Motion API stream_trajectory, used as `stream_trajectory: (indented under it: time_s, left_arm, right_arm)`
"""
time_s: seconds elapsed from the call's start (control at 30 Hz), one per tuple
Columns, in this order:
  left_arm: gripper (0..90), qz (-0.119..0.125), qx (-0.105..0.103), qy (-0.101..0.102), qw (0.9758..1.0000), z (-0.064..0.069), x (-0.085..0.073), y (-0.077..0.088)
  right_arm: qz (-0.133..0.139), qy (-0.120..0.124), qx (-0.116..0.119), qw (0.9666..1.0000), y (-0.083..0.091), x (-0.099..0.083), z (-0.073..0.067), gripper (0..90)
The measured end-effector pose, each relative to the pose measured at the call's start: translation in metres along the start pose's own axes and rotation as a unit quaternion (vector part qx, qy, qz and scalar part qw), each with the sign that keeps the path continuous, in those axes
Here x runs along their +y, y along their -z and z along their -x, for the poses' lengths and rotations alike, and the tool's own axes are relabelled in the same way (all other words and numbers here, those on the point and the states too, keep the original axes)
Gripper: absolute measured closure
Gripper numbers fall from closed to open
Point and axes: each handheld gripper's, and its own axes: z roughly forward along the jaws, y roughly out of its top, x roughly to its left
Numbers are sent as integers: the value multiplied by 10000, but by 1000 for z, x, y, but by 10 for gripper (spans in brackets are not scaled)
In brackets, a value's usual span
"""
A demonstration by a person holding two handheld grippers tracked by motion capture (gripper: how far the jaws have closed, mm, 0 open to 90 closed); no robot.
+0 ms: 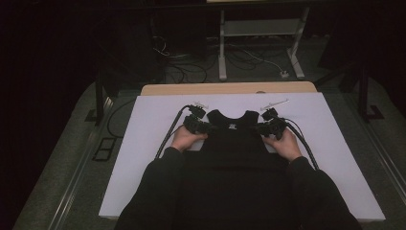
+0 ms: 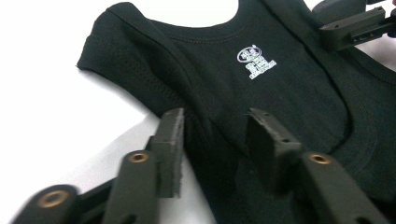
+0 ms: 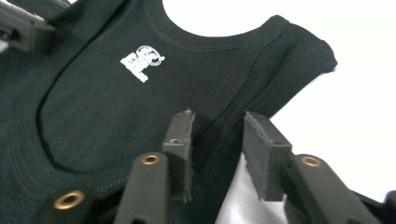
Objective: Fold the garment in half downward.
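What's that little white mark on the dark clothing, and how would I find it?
Start at the white sheet covering the table, then find the black sleeveless top lying flat on it between the two tongs. Just below the scooped neckline sits a small white printed logo, the one pale mark on otherwise plain black fabric.

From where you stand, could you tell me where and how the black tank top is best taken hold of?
Grip the black tank top at its armhole edges, just below the shoulder straps, one side per hand-held gripper. It lies flat on the white table, so only the stitched hems give an edge to pinch. Come in from the outer sides, low along the table. The left hand-held gripper and right hand-held gripper already stand open there.
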Motion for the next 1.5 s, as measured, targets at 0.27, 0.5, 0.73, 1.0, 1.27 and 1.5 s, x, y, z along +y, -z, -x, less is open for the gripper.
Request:
stream_trajectory:
  time_s: [0.27,0.5,0.73,1.0,1.27,1.5]
  left_arm:
    - [769,-21,31,118,9999,3,-2,-1]
    - [825,-111,56,21,9999,4,-2,1]
    - [841,300,-65,167,9994,9,-7,13]
    - [841,583,-52,293,9979,12,-11,22]
    - [841,662,-97,237,9975,19,-8,33]
    - [841,714,-137,161,9972,24,-6,40]
  right_arm:
    - [-27,-487,131,9987,0,-3,-5,820]
    - [18,-659,392,9971,4,-8,-5,848]
    - [160,-614,484,9968,17,-7,-8,850]
    - [407,-629,580,9955,27,-9,-7,849]
    - [564,-702,694,9935,38,-8,-6,850]
    - [694,-720,835,9915,49,-7,-7,850]
